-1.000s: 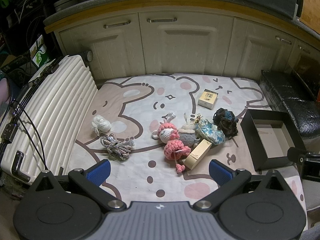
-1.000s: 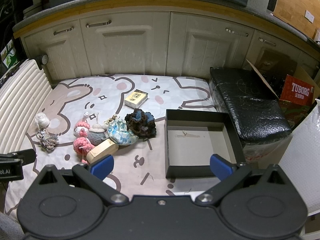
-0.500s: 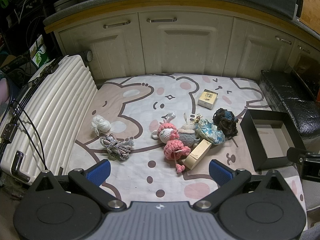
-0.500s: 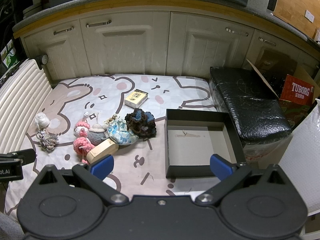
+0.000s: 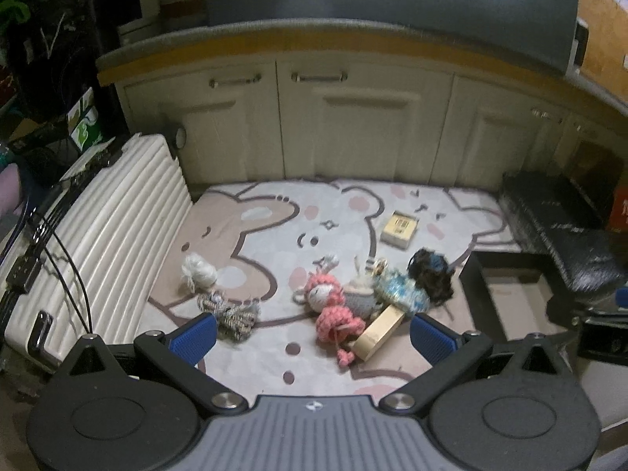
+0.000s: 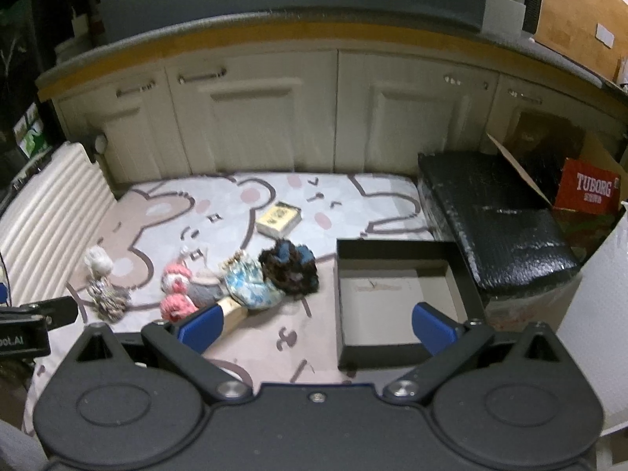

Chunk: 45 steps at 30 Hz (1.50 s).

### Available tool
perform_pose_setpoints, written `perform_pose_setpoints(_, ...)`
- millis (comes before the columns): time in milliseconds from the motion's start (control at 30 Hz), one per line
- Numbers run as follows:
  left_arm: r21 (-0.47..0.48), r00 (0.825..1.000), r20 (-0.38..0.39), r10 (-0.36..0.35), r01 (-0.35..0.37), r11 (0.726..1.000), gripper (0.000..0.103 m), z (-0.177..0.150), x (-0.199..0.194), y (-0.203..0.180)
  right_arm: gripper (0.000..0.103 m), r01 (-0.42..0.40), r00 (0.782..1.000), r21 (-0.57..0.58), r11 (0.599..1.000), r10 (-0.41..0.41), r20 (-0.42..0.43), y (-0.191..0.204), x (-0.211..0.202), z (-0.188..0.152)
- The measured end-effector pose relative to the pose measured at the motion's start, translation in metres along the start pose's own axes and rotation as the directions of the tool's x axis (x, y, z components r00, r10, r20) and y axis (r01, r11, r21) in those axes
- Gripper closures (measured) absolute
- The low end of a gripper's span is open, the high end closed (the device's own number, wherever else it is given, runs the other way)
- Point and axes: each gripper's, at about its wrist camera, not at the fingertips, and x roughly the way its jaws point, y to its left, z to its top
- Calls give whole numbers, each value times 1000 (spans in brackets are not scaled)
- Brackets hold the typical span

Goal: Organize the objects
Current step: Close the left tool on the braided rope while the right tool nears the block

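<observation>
Fingers (image 6: 200,327) apart, above wooden block (image 6: 231,312)

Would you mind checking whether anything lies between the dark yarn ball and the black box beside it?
Nothing visible does: only bare mat separates the dark yarn ball from the black box, whose top is open and which looks empty.

both wrist views high, facing cabinets (shared: mat (image 5: 274,212), box (image 6: 392,298)).

Pink doll (image 5: 333,306), black box (image 6: 396,298)
</observation>
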Motion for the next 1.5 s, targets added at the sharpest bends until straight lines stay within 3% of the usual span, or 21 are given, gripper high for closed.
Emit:
perform_pose_setpoints(133, 35, 998, 49, -44, 42, 998, 0, 12, -11, 6, 0, -32, 999, -23, 999, 32, 27, 5, -7, 15)
perform_pose_setpoints(433, 27, 989, 144, 33, -37, 999, 0, 41, -13, 36, 0, -96, 987, -77, 992, 105, 123, 30, -6, 63)
perform_pose_setpoints(500, 23, 985, 159, 60, -64, 998, 0, 46, -9, 43, 0, -106, 982, -99, 989, 120, 146, 37, -2, 71)
perform_pose_setpoints(533, 66, 985, 171, 11, -23, 998, 0, 48, -6, 48, 0, -109, 980, -105, 988, 125, 157, 40, 1, 74)
perform_pose_setpoints(667, 49, 980, 194, 35, -45, 998, 0, 57, 15, 64, 0, -128, 976, -114, 985, 146, 165, 50, 25, 80)
perform_pose_setpoints(767, 23, 978, 205, 37, -43, 999, 0, 59, 37, 77, 0, -197, 963, -64, 978, 205, 173, 51, 50, 77)
perform_pose_setpoints(967, -25, 984, 172, 54, -50, 998, 0, 53, 91, 94, 0, -246, 956, -81, 966, 255, 142, 58, 104, 63)
perform_pose_setpoints(1167, -68, 994, 95, 59, -53, 996, 0, 34, 155, 104, 0, -136, 980, -181, 974, 159, 119, 69, 150, 40)
perform_pose_setpoints(1300, -97, 998, 14, 61, -59, 994, 0, 19, 197, 108, 0, -72, 991, -296, 952, 103, 88, 76, 179, 18)
perform_pose_setpoints(1333, -70, 1000, 1, 30, -29, 997, 0, 16, 205, 109, 0, -64, 992, -325, 943, 95, 81, 80, 184, 14)
perform_pose_setpoints(1400, -79, 999, -36, 40, -43, 996, 0, 9, 224, 109, 0, -54, 995, -391, 919, 84, 59, 86, 195, 4)
perform_pose_setpoints(1433, 17, 997, -44, -60, 61, 998, 0, 6, 231, 109, 0, -52, 995, -407, 912, 80, 52, 89, 199, 1)
perform_pose_setpoints(1500, 8, 996, -73, -57, 57, 998, 0, 1, 245, 108, 0, -41, 997, -429, 902, 63, 39, 92, 207, -6)
